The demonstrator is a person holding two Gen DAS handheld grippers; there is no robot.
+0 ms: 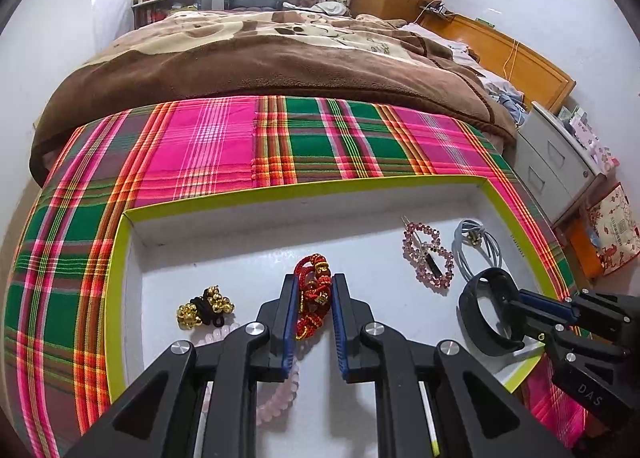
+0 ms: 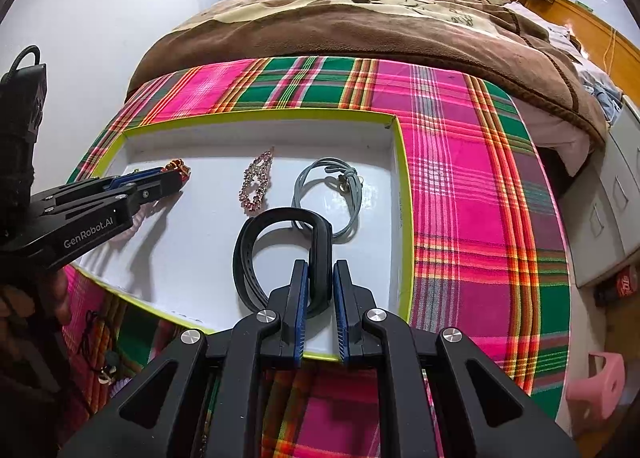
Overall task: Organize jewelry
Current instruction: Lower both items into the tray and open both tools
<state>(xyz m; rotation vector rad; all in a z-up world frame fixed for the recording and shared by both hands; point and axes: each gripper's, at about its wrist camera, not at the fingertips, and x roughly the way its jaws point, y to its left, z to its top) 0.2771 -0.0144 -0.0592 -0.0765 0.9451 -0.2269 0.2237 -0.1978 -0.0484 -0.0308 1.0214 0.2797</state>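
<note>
A white tray with a lime rim (image 1: pixel 304 189) (image 2: pixel 404 193) lies on a plaid cloth. My left gripper (image 1: pixel 315 290) is shut on a red braided bracelet with gold beads (image 1: pixel 314 278), low over the tray floor; it also shows in the right wrist view (image 2: pixel 178 169). My right gripper (image 2: pixel 321 278) is shut on a black wristband (image 2: pixel 256 254) at the tray's near right part; the band also shows in the left wrist view (image 1: pixel 478 318). A pink rhinestone hair clip (image 1: pixel 428 258) (image 2: pixel 256 185), a grey cord bracelet (image 1: pixel 470 246) (image 2: pixel 328 193), a gold-bead black hair tie (image 1: pixel 204 306) and a pink spiral tie (image 1: pixel 280 390) lie in the tray.
The plaid cloth (image 1: pixel 200 145) covers the bed's near end, with a brown blanket (image 1: pixel 260 57) behind it. A grey drawer cabinet (image 1: pixel 556 161) stands at the right, a pink stool (image 2: pixel 600 382) on the floor. More small items lie on the cloth below the tray's near edge (image 2: pixel 104 362).
</note>
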